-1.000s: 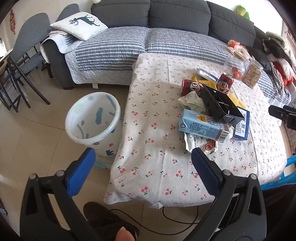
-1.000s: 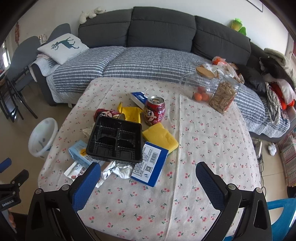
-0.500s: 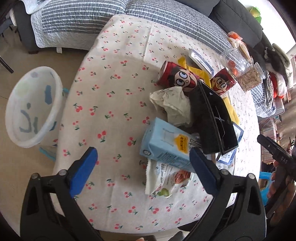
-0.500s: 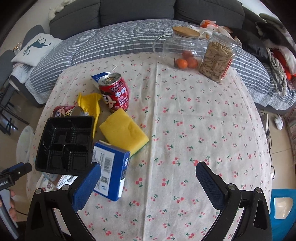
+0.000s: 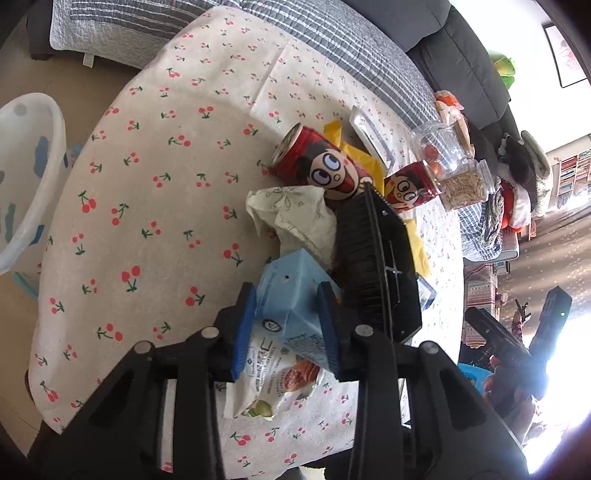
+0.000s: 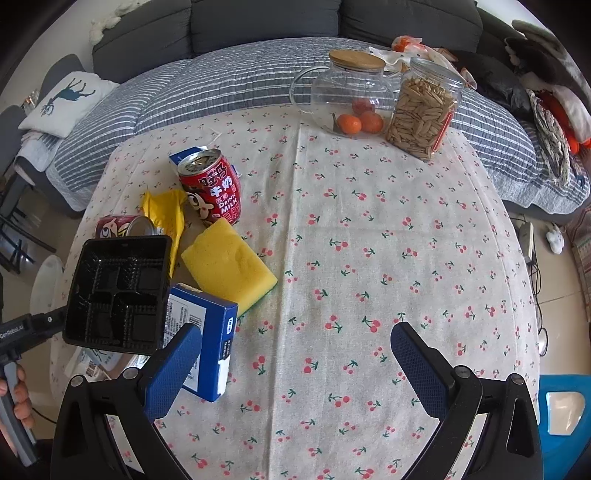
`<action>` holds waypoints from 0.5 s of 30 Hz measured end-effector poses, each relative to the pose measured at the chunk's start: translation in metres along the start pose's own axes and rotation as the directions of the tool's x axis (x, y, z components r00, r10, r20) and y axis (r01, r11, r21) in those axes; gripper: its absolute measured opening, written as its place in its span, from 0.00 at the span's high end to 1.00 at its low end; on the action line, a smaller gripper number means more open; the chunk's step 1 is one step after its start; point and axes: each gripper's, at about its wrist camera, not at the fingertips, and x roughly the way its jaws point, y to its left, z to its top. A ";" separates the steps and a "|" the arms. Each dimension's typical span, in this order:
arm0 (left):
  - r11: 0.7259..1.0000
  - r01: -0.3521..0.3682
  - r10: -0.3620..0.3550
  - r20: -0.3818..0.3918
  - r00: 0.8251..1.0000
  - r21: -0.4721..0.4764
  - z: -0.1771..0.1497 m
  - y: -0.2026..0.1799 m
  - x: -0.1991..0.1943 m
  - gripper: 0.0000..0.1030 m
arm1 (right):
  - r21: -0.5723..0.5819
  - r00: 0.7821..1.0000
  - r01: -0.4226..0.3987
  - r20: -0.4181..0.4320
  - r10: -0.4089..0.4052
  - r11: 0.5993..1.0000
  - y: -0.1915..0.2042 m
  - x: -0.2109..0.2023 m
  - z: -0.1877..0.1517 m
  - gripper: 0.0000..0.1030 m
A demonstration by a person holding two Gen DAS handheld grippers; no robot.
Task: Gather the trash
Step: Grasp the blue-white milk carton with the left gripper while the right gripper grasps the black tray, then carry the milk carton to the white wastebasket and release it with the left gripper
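Observation:
My left gripper (image 5: pixel 288 325) is shut on a light blue carton (image 5: pixel 291 295) at the near edge of the trash pile. A snack wrapper (image 5: pixel 273 387) lies under it. Beside it are a crumpled paper (image 5: pixel 295 218), a black plastic tray (image 5: pixel 380 269), a lying red can (image 5: pixel 317 170) and an upright red can (image 6: pixel 210 190). My right gripper (image 6: pixel 295 354) is open and empty above the cloth, right of a blue box (image 6: pixel 199 332) and a yellow sponge (image 6: pixel 225 258). A white trash bin (image 5: pixel 26 177) stands on the floor to the left.
The table wears a cherry-print cloth (image 6: pixel 369 240). A glass jug with oranges (image 6: pixel 351 99) and a jar of seeds (image 6: pixel 424 110) stand at the far edge. A grey sofa (image 6: pixel 258 33) lies behind. A yellow wrapper (image 6: pixel 166 214) sits among the cans.
My left gripper has moved down to the pile and shut on the light blue carton. My right gripper has moved closer over the table and stays open.

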 end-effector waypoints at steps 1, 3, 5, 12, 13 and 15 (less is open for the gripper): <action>1.000 0.003 -0.003 0.011 1.000 0.008 -0.001 -0.002 -0.005 0.68 | -0.004 1.000 -0.007 0.000 0.007 1.000 0.003 0.000 0.000 0.00; 0.999 -0.013 0.011 0.036 0.999 0.037 -0.001 -0.006 -0.013 0.69 | -0.010 1.000 -0.023 -0.006 0.023 1.000 0.010 0.001 -0.001 0.00; 0.998 -0.032 0.028 0.058 0.998 0.062 -0.002 -0.008 -0.019 0.70 | -0.011 0.999 -0.048 -0.019 0.047 0.999 0.018 0.004 -0.001 0.00; 0.991 -0.082 0.065 0.155 0.986 0.106 -0.001 -0.005 -0.051 0.70 | 0.006 0.987 -0.151 -0.059 0.151 0.988 0.046 0.016 0.000 0.00; 0.990 -0.088 0.069 0.170 0.983 0.108 -0.001 -0.003 -0.056 0.70 | 0.008 0.984 -0.168 -0.066 0.168 0.986 0.051 0.018 0.001 0.01; 0.989 -0.101 0.078 0.202 0.976 0.109 -0.002 0.001 -0.066 0.70 | 0.016 0.975 -0.206 -0.087 0.206 0.979 0.060 0.024 0.002 0.04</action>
